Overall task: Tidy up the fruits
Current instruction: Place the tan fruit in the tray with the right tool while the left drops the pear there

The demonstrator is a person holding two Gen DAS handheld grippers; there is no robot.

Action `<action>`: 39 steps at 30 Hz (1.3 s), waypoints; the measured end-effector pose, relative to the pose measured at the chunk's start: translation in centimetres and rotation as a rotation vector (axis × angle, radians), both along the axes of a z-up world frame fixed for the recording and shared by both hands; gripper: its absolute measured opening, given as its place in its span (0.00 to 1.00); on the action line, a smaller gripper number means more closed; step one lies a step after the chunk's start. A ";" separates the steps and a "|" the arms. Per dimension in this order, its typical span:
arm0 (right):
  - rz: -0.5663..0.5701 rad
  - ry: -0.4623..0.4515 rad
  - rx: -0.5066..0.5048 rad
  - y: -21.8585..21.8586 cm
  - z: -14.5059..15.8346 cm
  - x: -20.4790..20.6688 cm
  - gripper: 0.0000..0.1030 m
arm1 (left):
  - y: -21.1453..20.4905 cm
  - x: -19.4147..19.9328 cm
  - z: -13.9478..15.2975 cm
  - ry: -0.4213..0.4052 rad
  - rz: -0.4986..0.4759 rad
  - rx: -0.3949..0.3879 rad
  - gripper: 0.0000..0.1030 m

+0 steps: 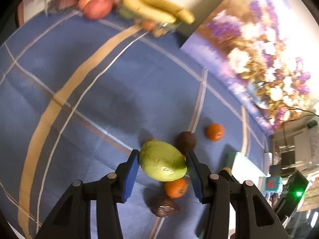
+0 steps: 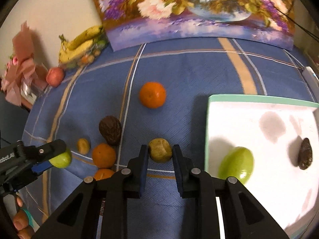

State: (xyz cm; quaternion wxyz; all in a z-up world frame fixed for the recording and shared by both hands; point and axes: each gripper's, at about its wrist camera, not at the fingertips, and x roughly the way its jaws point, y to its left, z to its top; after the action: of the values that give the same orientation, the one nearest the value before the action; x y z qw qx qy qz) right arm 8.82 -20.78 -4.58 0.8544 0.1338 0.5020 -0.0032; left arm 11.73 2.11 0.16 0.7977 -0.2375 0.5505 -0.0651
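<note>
My left gripper [image 1: 163, 155] is shut on a green oval fruit [image 1: 162, 164], held a little above the blue checked cloth. Below it lie two oranges [image 1: 175, 187] [image 1: 214, 132] and two dark brown fruits [image 1: 186, 141] [image 1: 164, 209]. In the right wrist view my right gripper [image 2: 160, 149] is shut on a small yellow-brown fruit [image 2: 160, 151] low over the cloth. A white box with a mint rim [image 2: 259, 99] stands just right of it, holding a green fruit [image 2: 236, 164] and a dark brown fruit [image 2: 305, 156]. The left gripper [image 2: 56, 156] shows at the left edge with its green fruit [image 2: 62, 159].
Loose on the cloth [image 2: 179, 75] are an orange [image 2: 152, 94], a dark brown fruit [image 2: 110, 130], a small yellow fruit [image 2: 83, 145] and two more oranges [image 2: 103, 155]. A bowl with bananas [image 2: 79, 43], a red apple [image 2: 54, 76], a flower painting [image 2: 189, 10] and a pink-ribboned package [image 2: 22, 67] line the back.
</note>
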 end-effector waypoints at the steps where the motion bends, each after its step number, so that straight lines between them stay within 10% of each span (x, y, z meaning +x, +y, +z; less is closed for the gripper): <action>1: -0.021 0.000 0.004 -0.4 0.5 -0.2 0.25 | -0.1 -0.1 0.5 -0.015 -0.004 0.000 0.49; 17: -0.160 -0.115 -0.060 -5.0 7.1 -4.2 0.25 | -2.6 -1.5 5.4 -0.162 -0.076 0.002 0.49; 39: -0.496 -0.047 -0.077 -16.7 6.2 -9.8 0.25 | -16.9 -5.8 4.0 -0.124 -0.427 0.063 0.49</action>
State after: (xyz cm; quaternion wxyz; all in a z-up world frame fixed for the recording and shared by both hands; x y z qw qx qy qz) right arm -1.01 -37.44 1.63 0.8433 0.2202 0.4336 -0.2287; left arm 5.91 -14.79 4.13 0.8052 -0.0862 0.5399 -0.2297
